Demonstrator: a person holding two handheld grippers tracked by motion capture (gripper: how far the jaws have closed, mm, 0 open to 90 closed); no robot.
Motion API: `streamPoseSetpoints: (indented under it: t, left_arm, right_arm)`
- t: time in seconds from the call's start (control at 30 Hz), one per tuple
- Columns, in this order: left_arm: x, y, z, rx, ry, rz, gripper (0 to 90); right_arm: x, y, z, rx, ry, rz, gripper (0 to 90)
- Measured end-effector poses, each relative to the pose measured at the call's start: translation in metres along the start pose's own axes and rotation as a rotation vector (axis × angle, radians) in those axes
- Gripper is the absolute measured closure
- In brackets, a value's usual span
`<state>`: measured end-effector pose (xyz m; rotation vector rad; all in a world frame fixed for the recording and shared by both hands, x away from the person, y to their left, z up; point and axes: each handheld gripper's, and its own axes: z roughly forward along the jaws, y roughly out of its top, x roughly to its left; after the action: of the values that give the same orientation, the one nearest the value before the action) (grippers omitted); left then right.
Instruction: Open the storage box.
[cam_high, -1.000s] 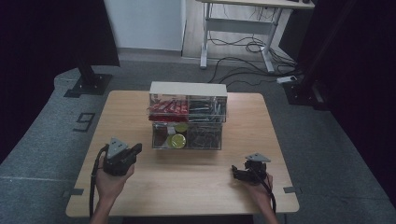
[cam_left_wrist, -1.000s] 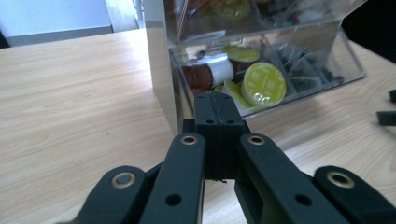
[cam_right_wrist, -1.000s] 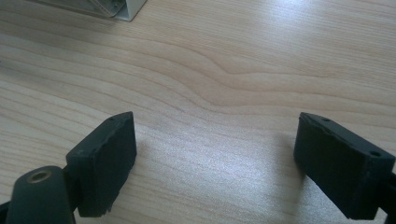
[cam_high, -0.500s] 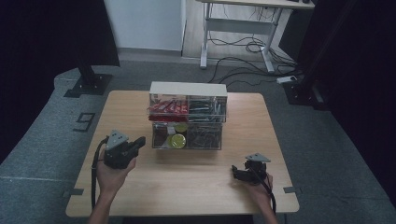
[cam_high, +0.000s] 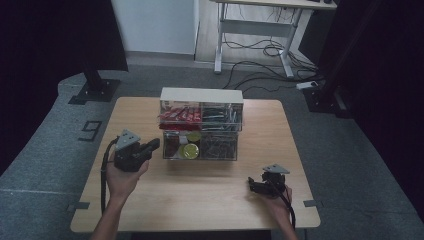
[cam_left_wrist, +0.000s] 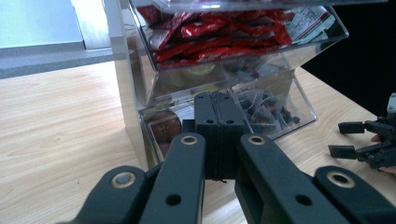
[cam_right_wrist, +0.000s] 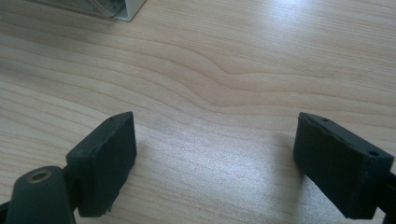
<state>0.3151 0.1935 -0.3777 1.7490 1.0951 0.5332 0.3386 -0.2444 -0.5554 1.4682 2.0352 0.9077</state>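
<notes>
In the high view, the left gripper (cam_high: 150, 146) is seen with its jaws pressed together and empty, held just beside the lower left corner of the clear acrylic drawer organiser (cam_high: 201, 125), which stands at the middle of the wooden table (cam_high: 200, 200). The right gripper (cam_high: 255, 185) is rested low near the table's front right, well apart from the organiser.

In the left gripper view, the closed jaws are aimed at the lower left drawer (cam_left_wrist: 163, 128), below the drawer of red sachets (cam_left_wrist: 224, 32). The drawer is judged best approached level and square to its front; the jaws would have to be opened before its front lip can be gripped.

In the right gripper view, the jaws are seen wide apart over bare wood, with nothing between them. This gripper could be brought up to steady the organiser, so that it is not dragged forward.
</notes>
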Motion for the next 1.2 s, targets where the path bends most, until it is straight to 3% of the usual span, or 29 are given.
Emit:
streamPoseSetpoints:
  t: [1.2]
  left_arm:
    - [-0.009, 0.036, 0.026, 0.013, -0.031, 0.031, 90.0]
  right_arm:
    - [0.0, 0.0, 0.0, 0.002, 0.001, -0.001, 13.4]
